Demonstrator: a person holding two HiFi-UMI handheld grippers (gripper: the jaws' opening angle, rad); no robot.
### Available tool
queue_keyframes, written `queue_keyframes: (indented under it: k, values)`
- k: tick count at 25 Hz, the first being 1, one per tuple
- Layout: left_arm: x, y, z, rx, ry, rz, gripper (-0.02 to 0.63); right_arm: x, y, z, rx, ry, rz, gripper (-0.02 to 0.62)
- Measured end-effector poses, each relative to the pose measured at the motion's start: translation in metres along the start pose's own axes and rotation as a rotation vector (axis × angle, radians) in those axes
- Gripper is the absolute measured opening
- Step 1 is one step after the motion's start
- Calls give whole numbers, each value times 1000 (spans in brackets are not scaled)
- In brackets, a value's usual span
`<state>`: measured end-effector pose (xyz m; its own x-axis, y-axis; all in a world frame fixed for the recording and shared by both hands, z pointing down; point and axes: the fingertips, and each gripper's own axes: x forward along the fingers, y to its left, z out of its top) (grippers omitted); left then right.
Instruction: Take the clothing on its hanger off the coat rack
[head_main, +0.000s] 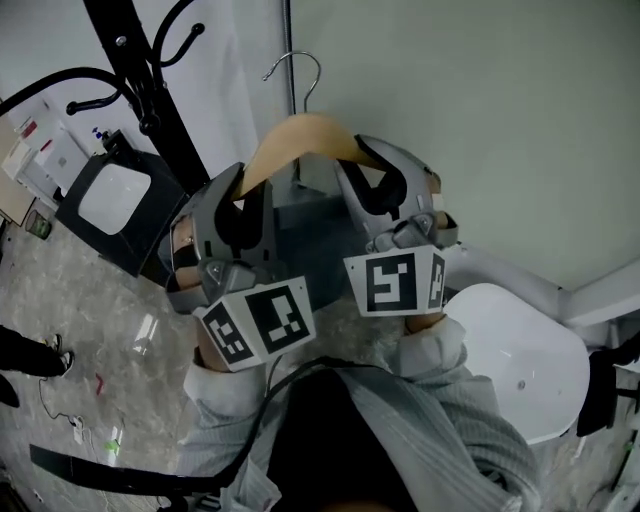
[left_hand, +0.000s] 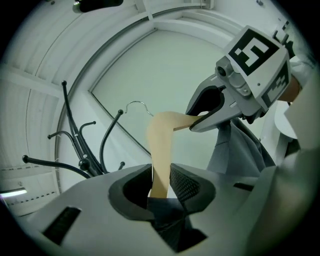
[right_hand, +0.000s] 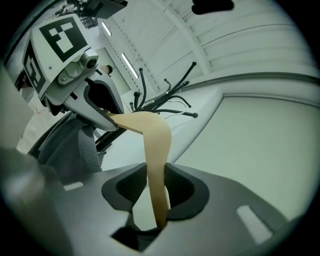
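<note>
A tan wooden hanger (head_main: 300, 135) with a metal hook (head_main: 300, 75) is held up in front of the wall, its hook free in the air to the right of the black coat rack (head_main: 150, 90). Grey clothing (head_main: 310, 220) hangs from it between the grippers. My left gripper (head_main: 240, 190) is shut on the hanger's left arm (left_hand: 161, 145), with dark fabric (left_hand: 167, 210) bunched at the jaw base. My right gripper (head_main: 375, 170) is shut on the right arm (right_hand: 155, 145). Each gripper view shows the other gripper: the right gripper (left_hand: 210, 112) and the left gripper (right_hand: 100, 107), with the clothing (left_hand: 240, 145) draped below.
The coat rack's curved black hooks (left_hand: 85, 150) stand left of the hanger. A black box with a white inside (head_main: 115, 195) sits at the rack's foot. A white chair seat (head_main: 520, 360) is close at my right. The pale wall (head_main: 480, 120) is just behind the hanger.
</note>
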<state>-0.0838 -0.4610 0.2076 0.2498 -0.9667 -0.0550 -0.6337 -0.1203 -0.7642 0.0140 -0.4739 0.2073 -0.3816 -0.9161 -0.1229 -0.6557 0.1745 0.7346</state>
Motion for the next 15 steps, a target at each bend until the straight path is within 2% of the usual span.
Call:
queue_keyframes:
  k: [8, 15]
  values:
    - [16, -68, 20, -23, -73, -148, 110, -44, -12, -56, -32, 171, -84, 112]
    - [24, -111, 23, -15, -72, -221, 107, -66, -10, -90, -60, 232, -128, 111]
